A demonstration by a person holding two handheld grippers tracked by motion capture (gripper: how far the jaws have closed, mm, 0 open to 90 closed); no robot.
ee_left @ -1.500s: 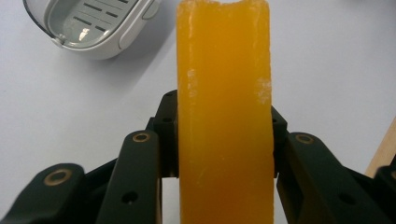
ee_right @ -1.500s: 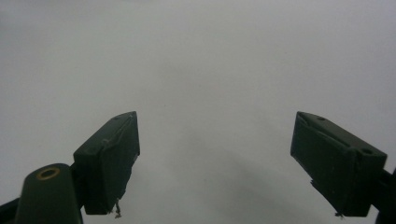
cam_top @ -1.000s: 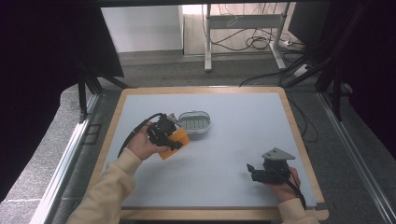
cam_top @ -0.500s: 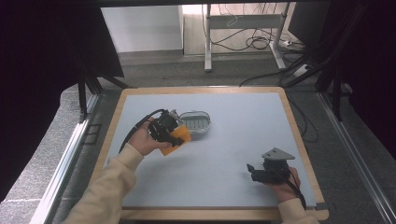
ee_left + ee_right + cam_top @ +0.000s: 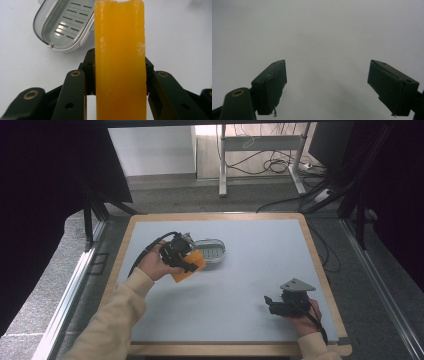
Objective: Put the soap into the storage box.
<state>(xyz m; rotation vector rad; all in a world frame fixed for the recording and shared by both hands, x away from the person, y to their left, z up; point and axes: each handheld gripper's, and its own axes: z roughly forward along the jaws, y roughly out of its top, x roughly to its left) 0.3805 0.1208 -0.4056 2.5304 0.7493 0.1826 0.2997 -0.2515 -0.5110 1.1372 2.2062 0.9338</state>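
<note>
Orange soap bar point(image 5: 119, 60) clamped upright between the jaws of the left gripper point(image 5: 181, 256), sticking out past their tips, just beside the grey slotted soap dish point(image 5: 212, 250). Held above the counter point(image 5: 250, 270). Right gripper point(image 5: 286, 304) well apart near the counter's front edge, jaws wide apart, nothing between them.

A lab: black-curtained metal frame point(image 5: 92, 220) around a table point(image 5: 260, 270) (cables point(image 5: 272, 165) behind).

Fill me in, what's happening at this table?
A person works two handheld grippers over a grey table. The left gripper is shut on an orange soap bar, holding it just beside an open soap dish with a slotted insert. The bar isn't in the dish yet. The right gripper sits open with nothing between its jaws, at the table's near right.
</note>
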